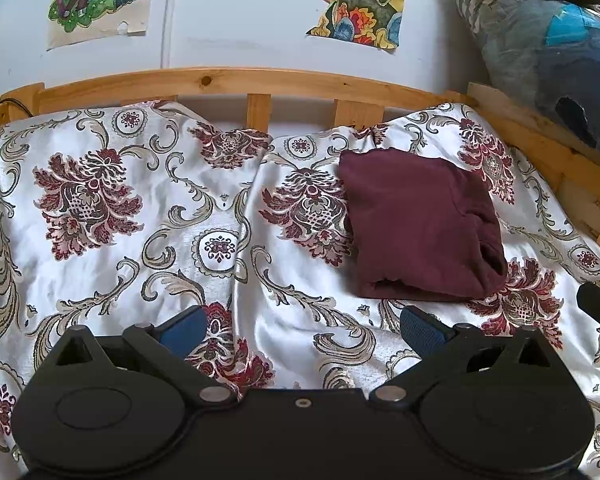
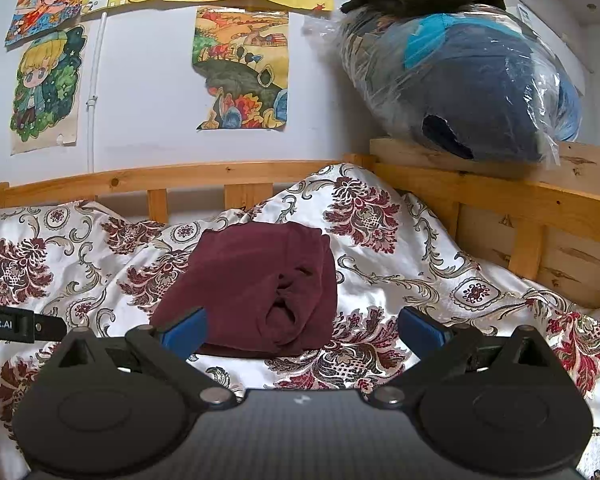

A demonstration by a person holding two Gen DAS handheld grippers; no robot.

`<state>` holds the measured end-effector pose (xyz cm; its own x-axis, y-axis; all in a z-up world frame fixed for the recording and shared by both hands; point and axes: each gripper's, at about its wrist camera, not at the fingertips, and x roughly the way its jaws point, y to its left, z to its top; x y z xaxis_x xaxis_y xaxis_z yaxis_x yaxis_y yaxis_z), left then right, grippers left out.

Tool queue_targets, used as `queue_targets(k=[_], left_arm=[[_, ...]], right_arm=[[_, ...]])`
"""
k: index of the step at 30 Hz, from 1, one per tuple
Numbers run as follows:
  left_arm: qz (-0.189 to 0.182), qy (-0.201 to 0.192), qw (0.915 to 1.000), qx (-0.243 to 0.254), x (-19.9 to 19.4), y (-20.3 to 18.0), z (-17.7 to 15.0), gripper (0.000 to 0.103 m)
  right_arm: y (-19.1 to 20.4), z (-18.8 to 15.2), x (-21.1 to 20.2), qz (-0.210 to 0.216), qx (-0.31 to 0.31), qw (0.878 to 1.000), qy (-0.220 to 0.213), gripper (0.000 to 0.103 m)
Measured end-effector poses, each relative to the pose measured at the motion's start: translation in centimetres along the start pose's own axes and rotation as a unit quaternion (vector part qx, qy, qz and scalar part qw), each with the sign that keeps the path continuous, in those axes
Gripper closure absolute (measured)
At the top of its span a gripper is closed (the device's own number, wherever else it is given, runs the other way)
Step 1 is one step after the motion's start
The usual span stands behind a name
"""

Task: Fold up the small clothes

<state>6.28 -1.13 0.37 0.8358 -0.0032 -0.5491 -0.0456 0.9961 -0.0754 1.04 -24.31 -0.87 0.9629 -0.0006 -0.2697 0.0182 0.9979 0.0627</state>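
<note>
A maroon garment (image 1: 418, 224) lies folded into a compact bundle on the floral satin bedspread (image 1: 140, 216). It also shows in the right wrist view (image 2: 252, 284), just beyond the fingers. My left gripper (image 1: 304, 330) is open and empty, hovering over the bedspread to the left and in front of the garment. My right gripper (image 2: 302, 330) is open and empty, with its left blue fingertip (image 2: 186, 330) near the garment's front edge. The left gripper's body (image 2: 16, 322) shows at the left edge of the right wrist view.
A wooden bed rail (image 1: 228, 82) runs along the back and right side (image 2: 540, 216). A plastic-wrapped bundle of dark bedding (image 2: 460, 84) sits on the rail at the right. Children's drawings (image 2: 240, 68) hang on the wall.
</note>
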Motion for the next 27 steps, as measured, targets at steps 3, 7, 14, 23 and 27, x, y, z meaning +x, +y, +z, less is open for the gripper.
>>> queue_targets(k=[3, 7, 14, 23, 27], left_arm=[[-0.001, 0.000, 1.0000, 0.000, -0.03, -0.02, -0.03, 0.001], [-0.001, 0.000, 1.0000, 0.002, -0.07, -0.06, -0.09, 0.001], [-0.003, -0.002, 1.0000, 0.004, -0.06, -0.01, -0.25, 0.001], [-0.002, -0.002, 1.0000, 0.004, -0.09, -0.05, -0.24, 0.001], [-0.002, -0.001, 1.0000, 0.003, -0.11, -0.06, -0.25, 0.001]], right_arm=[[-0.01, -0.01, 0.02, -0.002, 0.000, 1.000, 0.001, 0.000], [-0.02, -0.02, 0.03, -0.002, 0.000, 1.000, 0.001, 0.000], [-0.03, -0.01, 0.03, -0.002, 0.000, 1.000, 0.001, 0.000], [-0.13, -0.04, 0.08, -0.001, 0.001, 1.000, 0.002, 0.000], [-0.19, -0.08, 0.12, -0.002, 0.001, 1.000, 0.002, 0.000]])
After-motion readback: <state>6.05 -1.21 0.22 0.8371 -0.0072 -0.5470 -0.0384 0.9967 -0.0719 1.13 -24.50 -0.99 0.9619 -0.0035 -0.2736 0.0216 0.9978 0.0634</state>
